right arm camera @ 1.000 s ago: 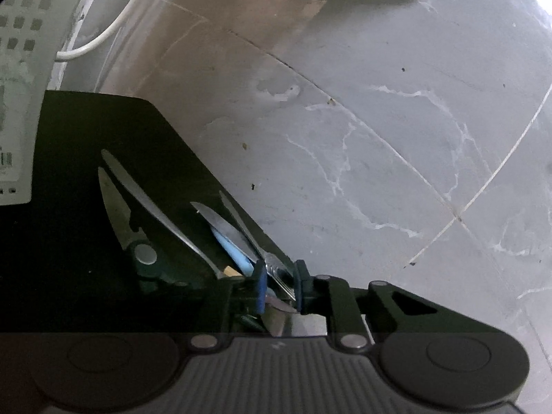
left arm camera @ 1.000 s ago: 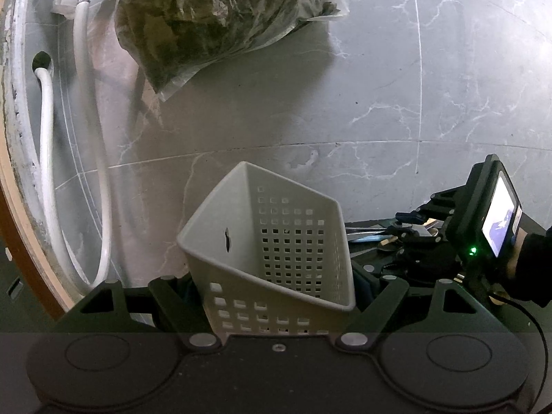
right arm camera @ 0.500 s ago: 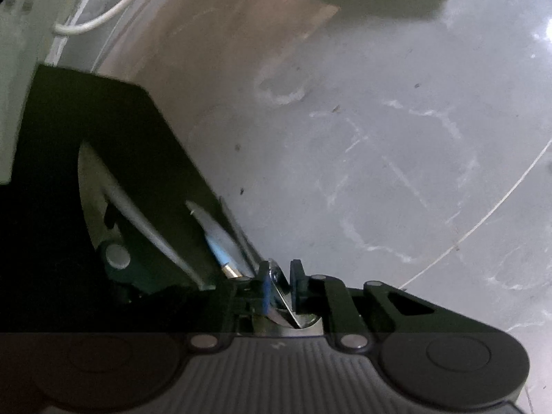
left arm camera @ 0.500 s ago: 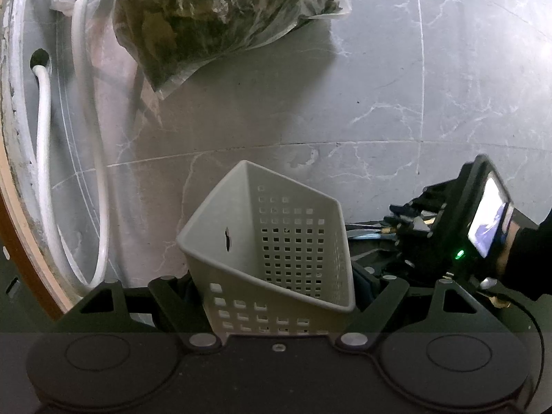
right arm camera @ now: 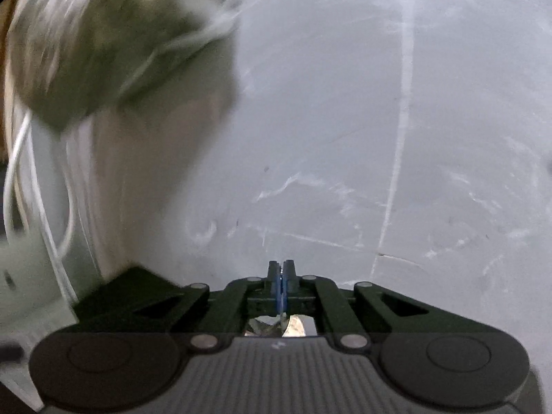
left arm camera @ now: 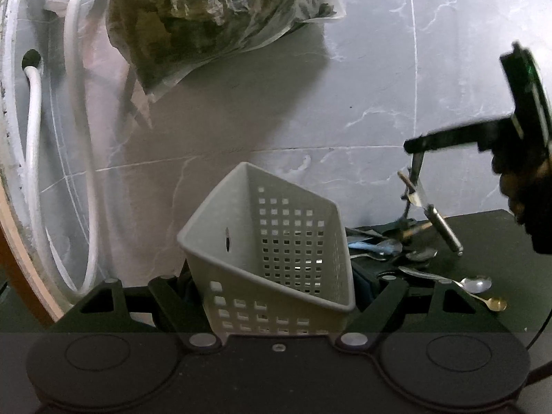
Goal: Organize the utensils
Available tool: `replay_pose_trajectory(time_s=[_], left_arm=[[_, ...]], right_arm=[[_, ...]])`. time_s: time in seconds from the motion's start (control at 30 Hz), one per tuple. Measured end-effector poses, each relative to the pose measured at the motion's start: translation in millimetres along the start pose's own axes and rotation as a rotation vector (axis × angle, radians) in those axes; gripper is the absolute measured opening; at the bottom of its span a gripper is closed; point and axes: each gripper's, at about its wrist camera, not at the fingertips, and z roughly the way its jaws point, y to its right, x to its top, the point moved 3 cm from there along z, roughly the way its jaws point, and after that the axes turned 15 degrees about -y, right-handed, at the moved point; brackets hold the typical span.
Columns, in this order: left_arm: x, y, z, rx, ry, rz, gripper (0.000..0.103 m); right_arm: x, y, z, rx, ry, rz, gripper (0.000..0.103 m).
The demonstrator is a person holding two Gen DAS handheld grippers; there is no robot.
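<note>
My left gripper [left arm camera: 279,296] is shut on a white perforated plastic basket [left arm camera: 276,241], held tilted with its open mouth up and away. My right gripper [right arm camera: 282,272] is shut on a metal utensil; in the left wrist view that gripper [left arm camera: 414,172] hangs at the right, above the pile, with a steel-handled knife [left arm camera: 438,220] dangling under its fingertips. Several loose utensils lie on a black mat [left arm camera: 483,241]: a blue-handled piece [left arm camera: 365,245], a steel spoon [left arm camera: 476,283] and a small gold spoon [left arm camera: 495,304].
A clear bag of dark leafy stuff [left arm camera: 220,17] lies on the grey marble floor [left arm camera: 345,103] at the back. White hoses [left arm camera: 82,158] run down the left side by a wooden edge [left arm camera: 20,258]. The right wrist view is motion-blurred.
My right gripper has risen off the mat with the utensil in it and swung upward. The left gripper and basket have stayed still.
</note>
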Motion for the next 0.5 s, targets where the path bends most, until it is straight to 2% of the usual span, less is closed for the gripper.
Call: replay_pose_trajectory(time_s=[0.2,0.5], left_arm=[[0,-2,2,-0.028,0.018,0.013,0.080],[-1,-7,2,-0.056,0.030,0.020,0.080]], right_arm=[[16,12,-25,0.090,0.026,0.155,0.001],[20,-3,-51,0.148,0.012,0.175,0.001]])
